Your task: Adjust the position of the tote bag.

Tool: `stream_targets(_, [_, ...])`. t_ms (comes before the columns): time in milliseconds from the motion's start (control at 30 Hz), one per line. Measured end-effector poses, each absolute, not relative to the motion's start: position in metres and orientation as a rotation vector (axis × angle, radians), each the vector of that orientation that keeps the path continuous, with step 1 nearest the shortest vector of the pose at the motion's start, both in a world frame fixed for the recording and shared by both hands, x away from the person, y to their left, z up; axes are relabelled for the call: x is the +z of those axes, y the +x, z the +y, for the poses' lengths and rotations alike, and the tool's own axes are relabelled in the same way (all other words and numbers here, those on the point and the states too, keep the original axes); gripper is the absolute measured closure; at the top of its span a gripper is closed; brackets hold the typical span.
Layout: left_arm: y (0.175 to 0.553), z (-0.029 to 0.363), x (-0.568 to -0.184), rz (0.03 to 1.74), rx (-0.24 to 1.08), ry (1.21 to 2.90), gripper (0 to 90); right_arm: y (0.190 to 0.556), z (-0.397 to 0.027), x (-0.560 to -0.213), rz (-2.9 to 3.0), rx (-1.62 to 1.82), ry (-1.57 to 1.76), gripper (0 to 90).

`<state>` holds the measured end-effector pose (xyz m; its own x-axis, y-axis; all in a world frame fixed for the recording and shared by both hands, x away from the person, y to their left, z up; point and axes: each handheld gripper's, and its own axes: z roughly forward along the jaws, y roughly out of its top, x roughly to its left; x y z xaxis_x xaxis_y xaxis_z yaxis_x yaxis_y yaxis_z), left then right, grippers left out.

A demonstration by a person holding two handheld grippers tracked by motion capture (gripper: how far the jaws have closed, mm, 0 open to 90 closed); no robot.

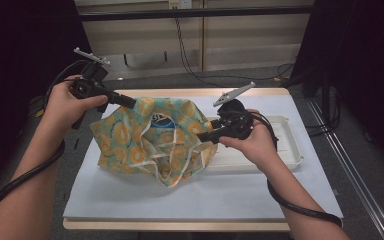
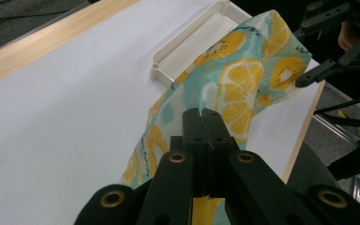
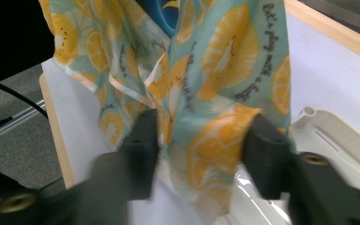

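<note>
High view first: a fruit-print cloth bag (image 1: pixel 145 142) sits slumped on the white-covered bench (image 1: pixel 205 195), just left of a white tray (image 1: pixel 285 150), its right edge lying against the tray. The left gripper (image 1: pixel 122 100) has its fingers pressed together on the bag's upper left rim, holding that corner up off the bench. The right gripper (image 1: pixel 207 136) is at the bag's right rim. Something dark blue shows inside the mouth, too small to identify.

Left gripper view: the two black fingers (image 2: pixel 194 131) are shut tight, with a strip of the cloth pinched between them. From there the bag (image 2: pixel 243 79) stretches away toward the tray (image 2: pixel 192 42), its teal ground printed with orange slices and kiwi rounds; the fabric looks thin and limp.

Right gripper view: the fingers (image 3: pixel 143 140) stand spread, one on each side of a bunched fold of the bag (image 3: pixel 215 84), and they do not press on it. The picture is blurred, so the gap is hard to judge exactly.

My worry is that this hand closes on too little cloth, or on a cream strap alone, so the rim slips out and the mouth sags shut. Pulling the two hands apart too hard could also drag the bag onto the tray.
</note>
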<state>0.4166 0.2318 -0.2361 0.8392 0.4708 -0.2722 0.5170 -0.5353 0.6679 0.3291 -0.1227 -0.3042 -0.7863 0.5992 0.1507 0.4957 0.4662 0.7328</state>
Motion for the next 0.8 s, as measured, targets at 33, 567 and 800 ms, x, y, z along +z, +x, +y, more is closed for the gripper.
stream_targets(33, [0.418,0.232,-0.236,0.709,-0.080,2.227,90.0,0.331,-0.120,-0.301,2.579,1.218,0.961,62.8])
stream_targets(567, [0.432,0.241,-0.228,0.741,-0.045,2.197,90.0,0.349,-0.131,-0.277,2.497,1.329,1.019,87.4])
stream_targets(800, [0.443,0.255,-0.244,0.803,-0.071,2.137,90.0,0.362,-0.131,-0.281,2.487,1.387,1.045,87.3])
